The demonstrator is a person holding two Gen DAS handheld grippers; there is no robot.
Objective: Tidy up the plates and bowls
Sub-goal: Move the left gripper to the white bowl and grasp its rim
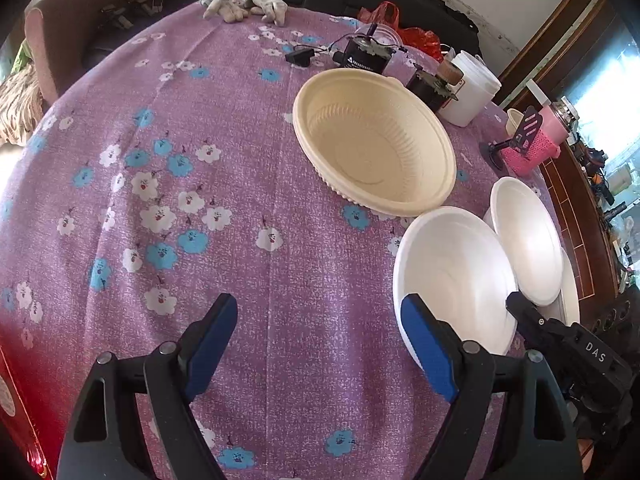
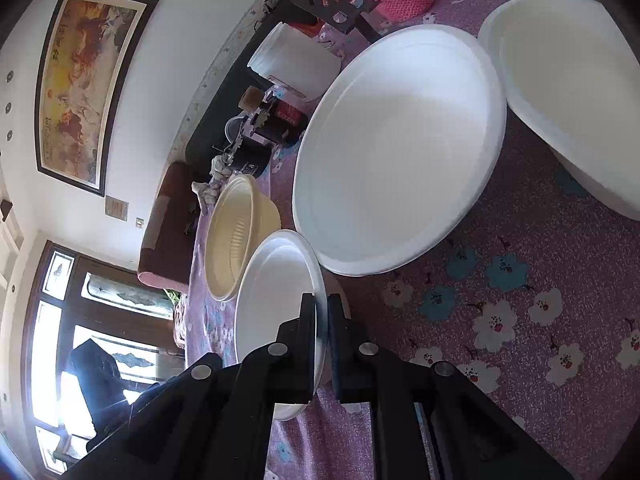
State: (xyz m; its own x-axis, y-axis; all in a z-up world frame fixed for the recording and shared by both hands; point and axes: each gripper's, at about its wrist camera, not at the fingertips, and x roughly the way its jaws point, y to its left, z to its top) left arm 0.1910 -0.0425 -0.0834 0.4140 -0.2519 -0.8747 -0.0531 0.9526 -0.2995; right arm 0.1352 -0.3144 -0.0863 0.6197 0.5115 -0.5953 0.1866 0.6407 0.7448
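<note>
The right tongs are closed thin on the rim of a small white plate, holding it by the edge to lift. The left tongs stand wide and empty over the surface, beside the cream bowl.

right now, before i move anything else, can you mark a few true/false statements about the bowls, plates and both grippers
1. The left gripper is open, with only tablecloth between its fingers. True.
2. The right gripper is clamped on the cream bowl. False: its fingers are shut on the rim of a white plate.
3. The cream bowl lies upside down. False: it sits open side up and looks empty.
4. A pair of gloves lies at the far edge of the table. True.
5. The cream bowl is stacked inside a white plate. False: it sits on the cloth by itself.
</note>
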